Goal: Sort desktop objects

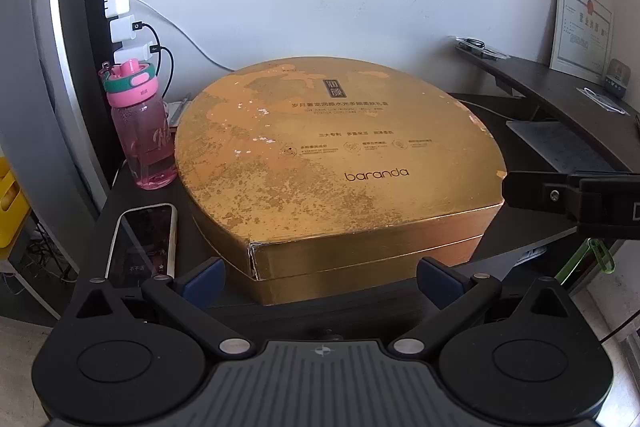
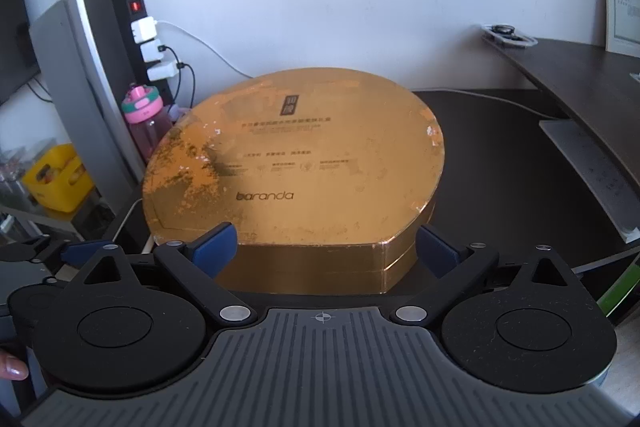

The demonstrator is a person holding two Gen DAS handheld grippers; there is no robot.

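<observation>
**Both grippers lined up on the gold box**

The gold box (image 1: 340, 163) fills the centre of both views on the dark desk (image 2: 500, 155). The left gripper (image 1: 320, 277) and right gripper (image 2: 326, 247) both have their fingers spread apart, holding nothing, just before its near edge. A pink bottle (image 1: 140, 131) and a phone (image 1: 144, 243) sit at left. This looks like the approach; next, a two-sided grip on the box.

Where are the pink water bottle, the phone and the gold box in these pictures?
pink water bottle (image 1: 143, 143): left wrist view, on its clear pink body.
phone (image 1: 144, 243): left wrist view, on its dark screen.
gold box (image 2: 320, 163): right wrist view, on the flat top of its lid.
</observation>
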